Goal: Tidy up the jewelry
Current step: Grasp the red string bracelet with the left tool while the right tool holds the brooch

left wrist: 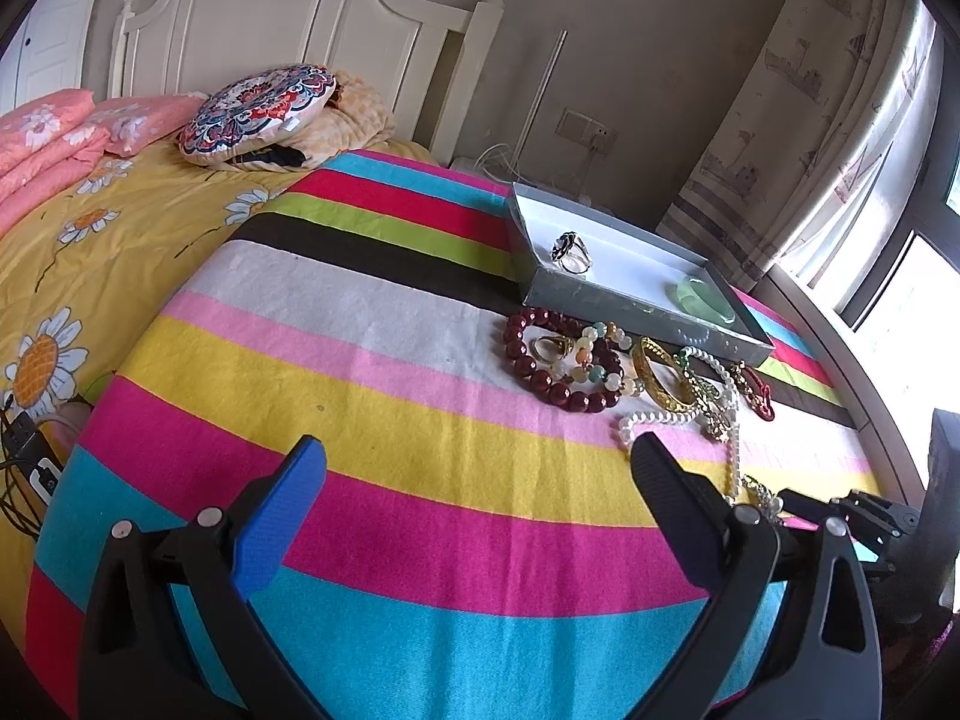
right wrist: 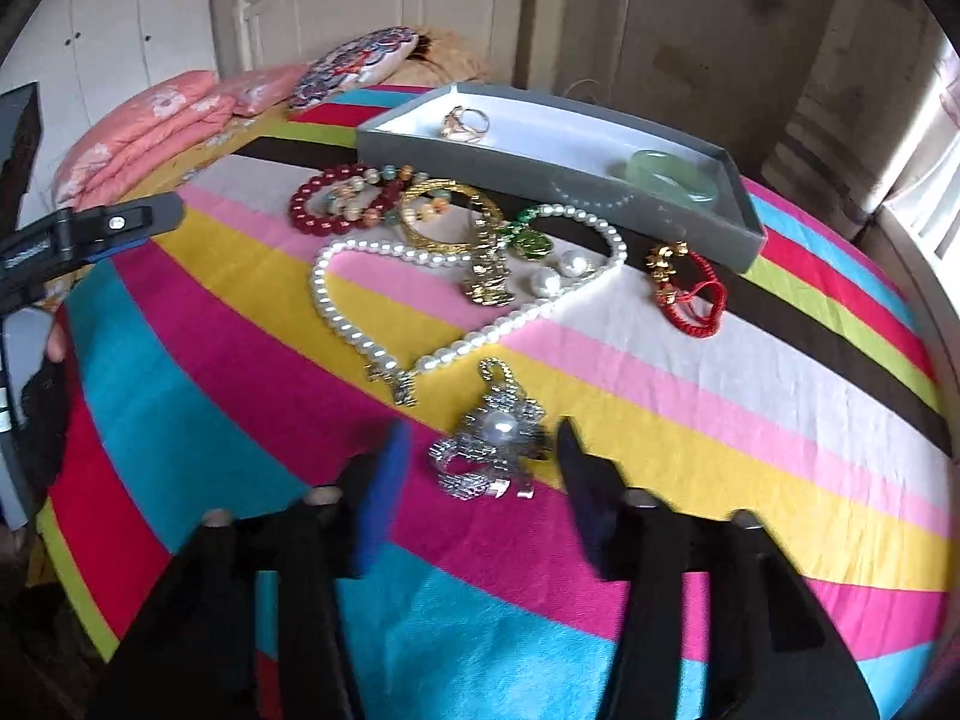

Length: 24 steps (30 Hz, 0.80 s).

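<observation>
Left wrist view: left gripper (left wrist: 477,474) spread wide over the striped cloth (left wrist: 360,408), nothing between its fingers. Grey box (left wrist: 576,294) farther back on the cloth, holding a ring (left wrist: 571,252) and a green bangle (left wrist: 708,298). Just in front of the box, a red bead bracelet (left wrist: 555,360), a gold bangle (left wrist: 660,375) and a pearl necklace (left wrist: 708,414), bunched together.

Right wrist view: right gripper (right wrist: 483,462) parted on either side of a silver brooch (right wrist: 489,444) with a pearl centre, lying on the cloth; pads apart from it, blurred. Pearl necklace (right wrist: 360,324) beyond, red cord bracelet (right wrist: 690,288) near the box (right wrist: 540,165).
</observation>
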Available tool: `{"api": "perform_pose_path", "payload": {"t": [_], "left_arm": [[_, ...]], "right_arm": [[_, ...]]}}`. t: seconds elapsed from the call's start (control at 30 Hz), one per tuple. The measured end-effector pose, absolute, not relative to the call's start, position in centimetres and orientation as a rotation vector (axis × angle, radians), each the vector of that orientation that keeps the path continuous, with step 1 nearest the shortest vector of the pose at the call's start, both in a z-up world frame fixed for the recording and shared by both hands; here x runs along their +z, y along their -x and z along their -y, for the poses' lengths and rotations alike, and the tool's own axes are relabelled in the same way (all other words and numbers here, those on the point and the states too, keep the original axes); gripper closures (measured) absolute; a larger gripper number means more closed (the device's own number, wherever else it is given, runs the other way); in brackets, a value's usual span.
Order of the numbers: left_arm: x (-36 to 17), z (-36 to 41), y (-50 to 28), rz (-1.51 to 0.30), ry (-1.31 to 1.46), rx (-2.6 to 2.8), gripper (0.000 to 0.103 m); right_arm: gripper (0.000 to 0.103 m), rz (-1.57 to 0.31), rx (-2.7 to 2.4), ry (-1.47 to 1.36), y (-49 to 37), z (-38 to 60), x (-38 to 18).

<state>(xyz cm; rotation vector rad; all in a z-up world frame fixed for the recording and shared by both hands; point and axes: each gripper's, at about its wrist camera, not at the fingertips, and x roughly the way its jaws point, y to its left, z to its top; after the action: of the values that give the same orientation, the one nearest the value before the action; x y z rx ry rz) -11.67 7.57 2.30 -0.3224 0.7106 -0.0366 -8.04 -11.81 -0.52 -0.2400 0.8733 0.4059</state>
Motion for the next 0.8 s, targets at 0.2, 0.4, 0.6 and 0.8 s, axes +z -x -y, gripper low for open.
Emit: {"api": "perform_pose_path", "payload": {"t": [0.2, 0.4, 0.6, 0.8], "left_arm": [[2.5, -5.9, 11.5, -0.717, 0.241, -0.025, 0.002], [4.1, -1.4, 10.1, -0.745, 0.175, -0.151, 0.002], [5.9, 7.7, 6.7, -0.757, -0.003, -0.318, 0.003], [5.4, 15.9, 2.3, -0.803, -0.138, -0.479, 0.037]], "right_arm": [[0.064, -0.863, 0.394, 0.167, 8.3, 13.8, -0.2], [0.064, -0.796, 0.334, 0.107, 8.8, 17.3, 1.6], [0.064, -0.74, 0.239, 0.047, 9.4, 22.2, 2.8], [0.064, -0.707, 0.176, -0.026, 10.3, 27.0, 3.1]]}}
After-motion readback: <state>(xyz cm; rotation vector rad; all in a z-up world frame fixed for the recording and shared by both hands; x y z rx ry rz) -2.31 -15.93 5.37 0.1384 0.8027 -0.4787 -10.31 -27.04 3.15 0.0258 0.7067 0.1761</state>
